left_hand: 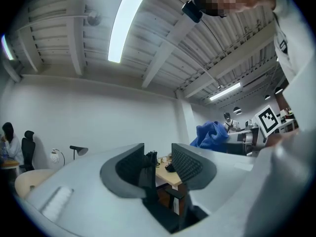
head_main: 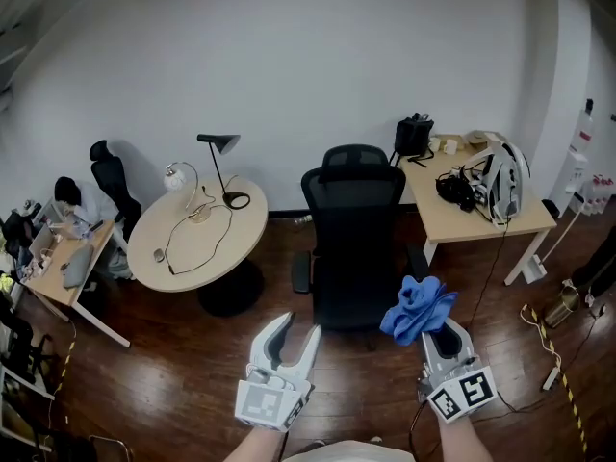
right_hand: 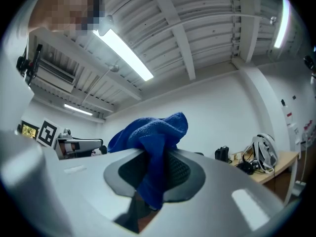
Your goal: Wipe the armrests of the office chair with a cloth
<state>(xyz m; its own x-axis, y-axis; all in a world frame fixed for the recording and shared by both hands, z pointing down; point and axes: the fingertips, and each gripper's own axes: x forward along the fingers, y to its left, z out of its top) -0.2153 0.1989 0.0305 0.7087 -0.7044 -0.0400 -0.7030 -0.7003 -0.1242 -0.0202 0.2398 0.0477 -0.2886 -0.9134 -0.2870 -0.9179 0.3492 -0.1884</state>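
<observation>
My left fingers (head_main: 279,340) stand apart with nothing between them. My right fingers (head_main: 449,341) are clamped on the blue cloth (head_main: 418,306), which is raised in front of the office chair (head_main: 354,229), towards its right side.

text: none legible | labels, brands: none legible | numbers: none legible

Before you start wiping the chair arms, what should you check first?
1. Cloth gripped: ok. The right gripper pinches it.
2. Left gripper free: ok. Jaws apart, nothing between them.
3. Chair in front: ok. It stands ahead of both grippers.
4. Both sides seen: cannot tell. One armrest shows; the cloth covers part of the other side.
5. Cloth on an armrest: not ok. It is up in the air.
</observation>
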